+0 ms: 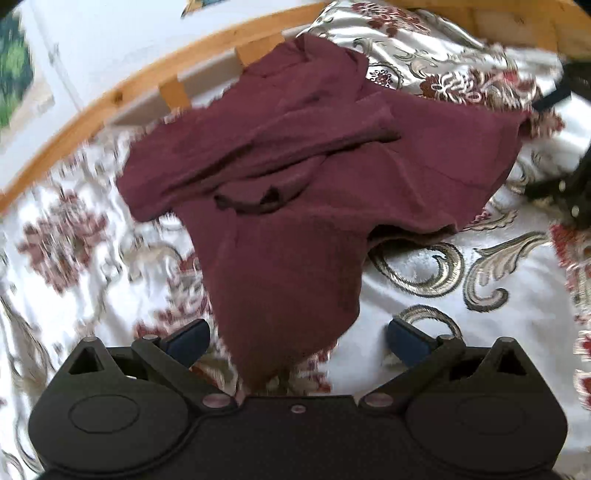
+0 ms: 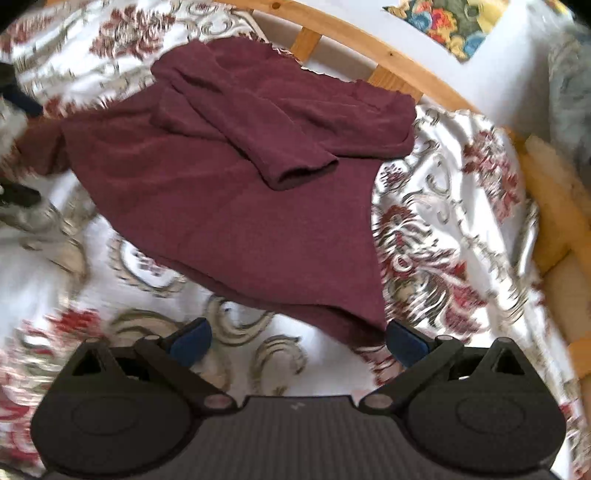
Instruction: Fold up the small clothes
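A maroon knit top (image 1: 295, 177) lies on a floral bedspread, with both sleeves folded across its body. In the left wrist view one lower corner of it hangs between my open left gripper (image 1: 297, 338) fingers, not pinched. In the right wrist view the same top (image 2: 229, 192) spreads ahead, and its near corner ends just beside the right finger of my open, empty right gripper (image 2: 297, 338). The right gripper also shows at the right edge of the left wrist view (image 1: 569, 188). The left gripper shows at the left edge of the right wrist view (image 2: 14, 99).
The white bedspread (image 1: 461, 295) with red flowers and grey scrolls covers the bed. A wooden bed rail (image 1: 122, 92) curves behind the top, and it also shows in the right wrist view (image 2: 406, 70). A wall with a colourful picture (image 2: 447, 22) stands beyond.
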### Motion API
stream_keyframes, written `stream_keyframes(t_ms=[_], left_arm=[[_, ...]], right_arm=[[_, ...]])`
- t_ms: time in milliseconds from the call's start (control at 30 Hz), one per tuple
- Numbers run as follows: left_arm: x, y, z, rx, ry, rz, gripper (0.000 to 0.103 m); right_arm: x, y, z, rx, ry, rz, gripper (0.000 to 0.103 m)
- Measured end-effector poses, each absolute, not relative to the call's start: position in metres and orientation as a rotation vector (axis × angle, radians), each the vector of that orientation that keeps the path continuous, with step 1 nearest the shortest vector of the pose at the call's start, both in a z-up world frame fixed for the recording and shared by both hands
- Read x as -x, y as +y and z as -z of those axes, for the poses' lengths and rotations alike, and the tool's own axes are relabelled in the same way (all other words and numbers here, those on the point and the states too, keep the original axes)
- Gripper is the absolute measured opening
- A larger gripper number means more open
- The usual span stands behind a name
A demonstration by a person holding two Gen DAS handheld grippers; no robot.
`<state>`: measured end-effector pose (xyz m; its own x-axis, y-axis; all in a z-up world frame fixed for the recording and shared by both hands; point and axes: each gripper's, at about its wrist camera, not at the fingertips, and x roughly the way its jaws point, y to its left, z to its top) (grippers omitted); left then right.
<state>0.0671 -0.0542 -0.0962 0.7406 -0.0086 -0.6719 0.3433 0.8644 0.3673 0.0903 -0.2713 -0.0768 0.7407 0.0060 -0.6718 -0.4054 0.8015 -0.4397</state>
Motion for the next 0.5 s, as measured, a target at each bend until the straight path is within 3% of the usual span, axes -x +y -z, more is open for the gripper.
stream_keyframes(t_ms=[167, 300, 367, 467, 500], left_arm=[[-0.065, -0.073, 0.107, -0.667, 0.619, 0.119, 0.102], [-0.065, -0.074, 0.107, -0.722, 0.577, 0.080, 0.093], [-0.064, -0.070, 0.106, -0.726, 0.571, 0.086, 0.085], [-0.059, -0.067, 0.107, -0.749, 0.559, 0.095, 0.061], [-0.058, -0.066, 0.108, -0.760, 0.557, 0.099, 0.041]], right_arm=[[-0.089, -0.268, 0.084, 0.758, 0.603, -0.171, 0.103], [-0.092, -0.267, 0.089, 0.862, 0.533, -0.122, 0.103], [-0.095, -0.269, 0.091, 0.868, 0.514, -0.104, 0.103], [-0.105, -0.273, 0.091, 0.859, 0.510, -0.072, 0.102], [-0.109, -0.274, 0.091, 0.849, 0.516, -0.067, 0.100]])
